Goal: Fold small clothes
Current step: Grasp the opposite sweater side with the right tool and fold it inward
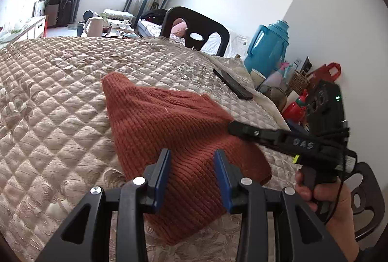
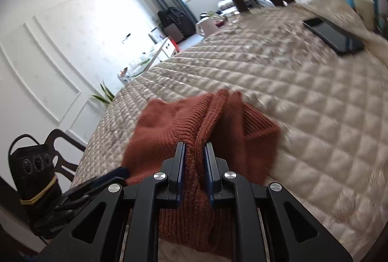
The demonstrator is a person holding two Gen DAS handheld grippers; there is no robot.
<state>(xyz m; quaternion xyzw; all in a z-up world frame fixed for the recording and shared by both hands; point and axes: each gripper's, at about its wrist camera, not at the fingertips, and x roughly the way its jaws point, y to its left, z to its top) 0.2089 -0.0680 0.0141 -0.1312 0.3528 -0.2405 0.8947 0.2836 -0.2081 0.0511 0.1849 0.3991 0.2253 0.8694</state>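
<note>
A rust-red knitted garment [image 1: 169, 126] lies on the quilted beige table cover [image 1: 60, 82]. My left gripper [image 1: 192, 160] is open just above the garment's near part, with one blue pad on each side of it. My right gripper [image 2: 195, 153] is shut on a bunched fold of the same garment [image 2: 169, 121] at its right edge. It shows in the left wrist view [image 1: 242, 127] as a black arm that comes in from the right, with a hand on its handle.
A black phone [image 1: 232, 83] lies on the cover to the right, also in the right wrist view [image 2: 334, 35]. A dark chair [image 1: 194, 29] stands at the far edge. A blue flask [image 1: 269, 46], bottles and a black speaker [image 1: 325, 102] crowd the right side.
</note>
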